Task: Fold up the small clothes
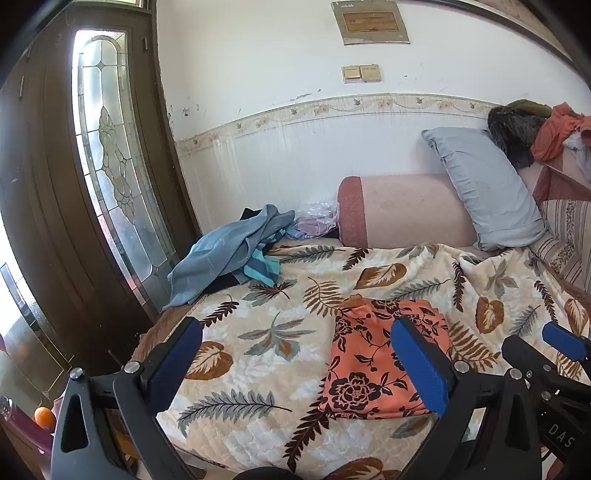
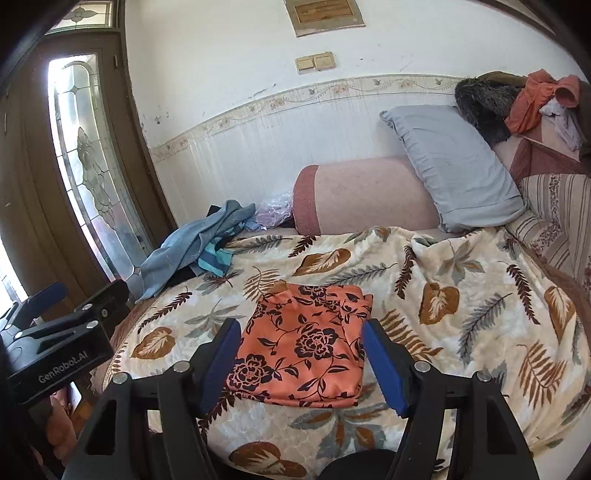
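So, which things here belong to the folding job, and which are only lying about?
For the job:
- folded orange cloth with black flowers
- heap of blue clothes
- left gripper, right gripper, both open and empty

Lying about:
- grey pillow
- leaf-print blanket
- dark furry garment

Open blanket (image 2: pixel 424 295) around folded garment (image 2: pixel 303 347); clothes heap (image 2: pixel 195 243) far-left, pillow (image 2: pixel 454 166) seemingly behind

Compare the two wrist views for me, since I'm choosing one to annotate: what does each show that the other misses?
Only the left wrist view shows an orange fruit at the lower left. Only the right wrist view shows the transom glass above the door. Both show the folded orange floral garment on the leaf-print blanket, the blue clothes pile and grey pillow.
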A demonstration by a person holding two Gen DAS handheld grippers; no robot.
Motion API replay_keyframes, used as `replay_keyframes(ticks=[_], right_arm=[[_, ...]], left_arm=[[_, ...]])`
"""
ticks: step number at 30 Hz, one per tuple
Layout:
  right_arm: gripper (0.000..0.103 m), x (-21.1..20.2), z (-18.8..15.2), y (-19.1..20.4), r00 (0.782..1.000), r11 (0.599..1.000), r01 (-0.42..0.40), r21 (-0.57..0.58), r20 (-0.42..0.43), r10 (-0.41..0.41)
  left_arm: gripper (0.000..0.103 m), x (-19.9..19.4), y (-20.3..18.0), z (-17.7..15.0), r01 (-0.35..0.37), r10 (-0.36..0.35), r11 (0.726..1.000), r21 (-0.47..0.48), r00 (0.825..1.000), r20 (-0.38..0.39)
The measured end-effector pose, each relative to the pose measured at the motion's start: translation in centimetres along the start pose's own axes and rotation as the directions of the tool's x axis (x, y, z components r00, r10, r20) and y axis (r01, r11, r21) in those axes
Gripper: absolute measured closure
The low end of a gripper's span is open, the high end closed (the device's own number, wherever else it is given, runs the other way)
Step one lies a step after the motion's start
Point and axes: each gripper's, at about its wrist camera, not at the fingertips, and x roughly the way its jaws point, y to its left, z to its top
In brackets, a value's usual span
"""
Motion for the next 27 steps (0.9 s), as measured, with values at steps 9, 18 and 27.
replay_keyframes(ticks=[9, 18, 27], right_arm=[[0.031, 1.3, -0.6, 0.6, 0.999, 1.000, 0.004, -0.017, -0.036, -0.004], [0.031, 1.7, -0.7, 0.9, 0.999, 0.999, 0.011, -0.030, -0.041, -0.012], [0.031, 2.0, -0.5, 1.1, 0.999, 0.999, 0.011, -0.042, -0.041, -0.013]], left_arm=[[0.001, 1.2, 0.2, -0.5, 0.005, -0.005, 1.000, -0.001, 0.999, -0.033], [0.001, 1.5, 0.7, -0.7, 0.011, -0.011, 1.000, -0.003, 0.999, -0.040], [0.001, 1.5, 1.0, -0.7, 0.019, -0.019, 1.000, -0.005, 0.999, -0.034]])
